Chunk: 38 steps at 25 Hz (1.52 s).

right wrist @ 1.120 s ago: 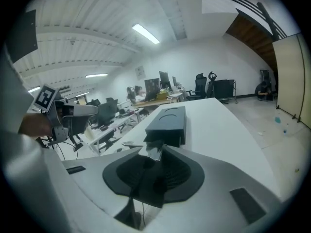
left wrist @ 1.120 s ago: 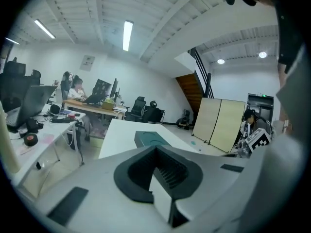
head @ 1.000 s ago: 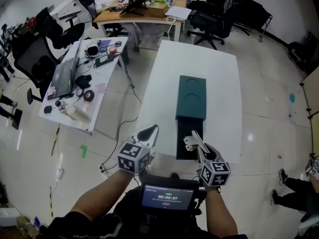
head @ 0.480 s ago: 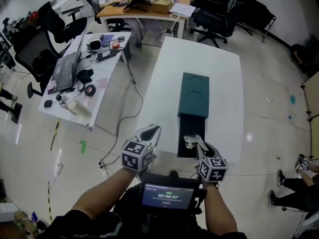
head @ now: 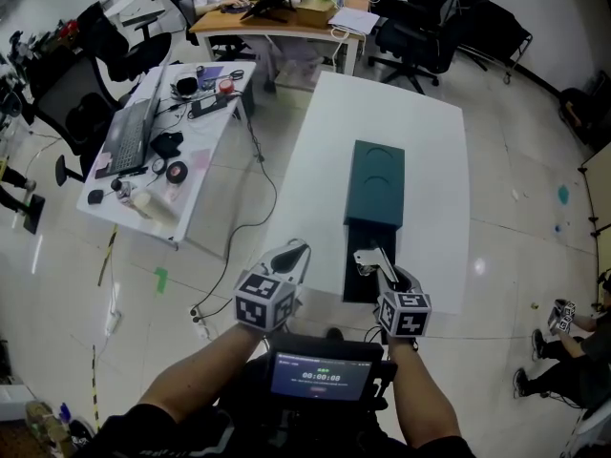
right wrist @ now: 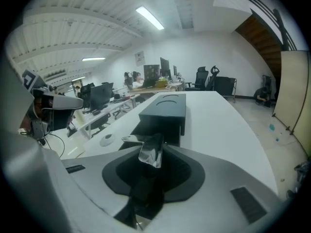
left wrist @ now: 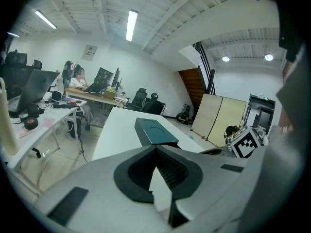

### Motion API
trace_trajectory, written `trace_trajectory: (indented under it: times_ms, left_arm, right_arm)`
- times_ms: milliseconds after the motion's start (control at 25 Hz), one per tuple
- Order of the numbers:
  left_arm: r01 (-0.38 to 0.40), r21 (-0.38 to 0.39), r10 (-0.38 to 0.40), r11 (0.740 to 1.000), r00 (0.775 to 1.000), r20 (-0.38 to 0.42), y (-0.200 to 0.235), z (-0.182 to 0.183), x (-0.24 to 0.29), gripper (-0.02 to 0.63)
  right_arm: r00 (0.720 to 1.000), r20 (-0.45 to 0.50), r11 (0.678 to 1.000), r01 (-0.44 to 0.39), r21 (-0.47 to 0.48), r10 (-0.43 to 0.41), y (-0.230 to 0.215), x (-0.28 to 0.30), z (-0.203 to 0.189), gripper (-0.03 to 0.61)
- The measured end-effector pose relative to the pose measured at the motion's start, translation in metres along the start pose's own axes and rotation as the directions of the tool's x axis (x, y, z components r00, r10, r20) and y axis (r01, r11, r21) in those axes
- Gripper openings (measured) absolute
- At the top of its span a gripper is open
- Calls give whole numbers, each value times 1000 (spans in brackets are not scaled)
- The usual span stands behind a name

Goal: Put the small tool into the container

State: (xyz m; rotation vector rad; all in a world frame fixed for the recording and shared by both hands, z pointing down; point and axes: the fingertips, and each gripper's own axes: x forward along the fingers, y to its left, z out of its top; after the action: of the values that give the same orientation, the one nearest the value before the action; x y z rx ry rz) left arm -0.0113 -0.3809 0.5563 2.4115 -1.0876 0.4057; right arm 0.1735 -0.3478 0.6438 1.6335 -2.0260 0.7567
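A dark green box-shaped container (head: pixel 378 181) lies lengthwise on the white table (head: pixel 425 160). Its black inner tray (head: pixel 367 273) is slid out toward me. My right gripper (head: pixel 378 267) is shut on a small shiny metal tool (head: pixel 367 258), held just above the near end of that open tray. In the right gripper view the tool (right wrist: pixel 151 149) sticks up between the jaws, with the container (right wrist: pixel 165 108) straight ahead. My left gripper (head: pixel 289 255) hovers left of the table's near corner, jaws together and holding nothing. The container (left wrist: pixel 154 132) shows beyond it in the left gripper view.
A second desk (head: pixel 158 175) at the left carries a laptop, tape rolls and cables. Office chairs (head: pixel 420 27) and a person at a far desk (head: pixel 286 17) stand behind. A screen device (head: pixel 323 374) sits at my chest. Someone's legs (head: pixel 563 351) show at the right edge.
My right gripper has edged a little forward with the tool, closer over the open tray. The left gripper has barely moved.
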Motion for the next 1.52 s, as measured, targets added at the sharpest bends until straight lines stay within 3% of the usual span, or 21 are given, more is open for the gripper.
trace_trajectory:
  times_ms: [160,360,760,1280,1520]
  left_arm:
    - [5,3,-5,1000,1000,4,-1,4,-2,31]
    - [-7,4,7,1000,1000,8,7,4,-5,31]
    - [1,-7,-1,1000,1000,12,-4,6,-7,31]
    - [0,-4,0,1000,1000,15,-4,4,-10,31]
    - [17,-2,-17,1000,1000,9,-8,3,-6,31]
  right_arm:
    - [999,-35,1000,15,10,-15,-7,8,-4,62]
    - [998,-58,999,-27,27,28,-3,15,-6,57]
    - [995,-93,998,-45,-38,41,1,3,-7,91]
    - [993,-41,993,-110,41,111,2,-9,2,126]
    - [994,-52,995,-97,35,99,-1,-9,1,126]
